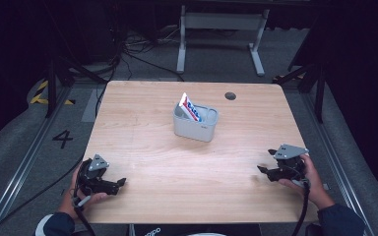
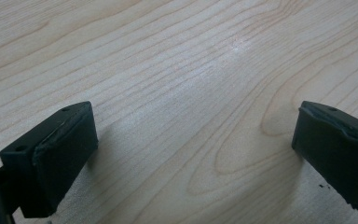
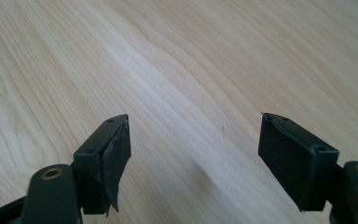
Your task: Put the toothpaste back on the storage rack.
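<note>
Bare table (image 1: 177,162) ahead of my grippers — one obstacle at twelve o'clock, the grey bin (image 1: 195,124) mid-table.

From my high view the table (image 1: 187,167) is lit brightly from above, while the floor and the room around it are dim, almost black at the corners. This picture is a little soft and grainy. In the left gripper view I see a pale glare on the wood and soft shadows beside each jaw. In the right gripper view the near jaws look slightly blurred, and the wood grain is sharp.
</note>
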Available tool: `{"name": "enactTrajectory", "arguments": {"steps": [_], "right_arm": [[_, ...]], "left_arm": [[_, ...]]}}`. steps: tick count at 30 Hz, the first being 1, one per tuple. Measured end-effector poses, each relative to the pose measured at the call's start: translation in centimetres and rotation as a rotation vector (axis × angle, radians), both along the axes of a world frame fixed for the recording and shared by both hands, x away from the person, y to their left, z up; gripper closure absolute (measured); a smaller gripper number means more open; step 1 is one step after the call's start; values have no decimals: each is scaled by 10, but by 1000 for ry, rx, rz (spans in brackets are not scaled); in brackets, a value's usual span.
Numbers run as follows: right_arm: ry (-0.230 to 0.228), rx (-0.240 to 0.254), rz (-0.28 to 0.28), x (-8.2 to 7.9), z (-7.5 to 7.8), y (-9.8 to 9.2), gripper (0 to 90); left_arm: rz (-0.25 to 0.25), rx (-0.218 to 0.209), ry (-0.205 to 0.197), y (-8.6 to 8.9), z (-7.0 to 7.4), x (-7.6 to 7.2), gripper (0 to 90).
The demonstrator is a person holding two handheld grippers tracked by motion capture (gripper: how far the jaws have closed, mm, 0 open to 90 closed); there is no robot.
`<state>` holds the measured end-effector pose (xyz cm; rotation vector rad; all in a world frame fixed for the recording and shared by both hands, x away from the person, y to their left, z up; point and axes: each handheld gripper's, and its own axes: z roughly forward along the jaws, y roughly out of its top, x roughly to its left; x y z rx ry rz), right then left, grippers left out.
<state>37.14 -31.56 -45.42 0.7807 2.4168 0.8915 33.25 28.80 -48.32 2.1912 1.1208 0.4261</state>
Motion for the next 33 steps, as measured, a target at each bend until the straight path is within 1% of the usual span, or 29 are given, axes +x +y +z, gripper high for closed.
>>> {"name": "enactTrajectory", "arguments": {"steps": [5, 8, 9, 12, 14, 17, 21, 29, 33], "right_arm": [[36, 18, -29, -6, -11, -14, 258], [58, 12, -34, -10, -17, -23, 257], [70, 17, -37, -11, -19, -26, 253], [92, 74, -53, -14, -23, -37, 238], [94, 103, -63, -16, -25, -44, 223], [109, 181, -75, -19, -32, -55, 211], [121, 185, -93, -20, -32, -60, 183], [122, 185, -122, -22, -33, -60, 165], [123, 185, -123, -22, -33, -60, 159]], "left_arm": [[0, 0, 0, 0, 0, 0, 5], [0, -1, 0, 0, 0, 0, 5], [2, -1, -2, 0, 0, 0, 5], [5, -6, 1, 0, 0, 1, 4], [2, -3, 6, 0, 0, 1, 3], [4, -5, 3, 0, 0, 1, 3], [9, -6, -1, 0, 0, 1, 3], [15, 0, -2, 0, 0, 0, 5], [20, 0, -1, 0, 0, -1, 5]]}}
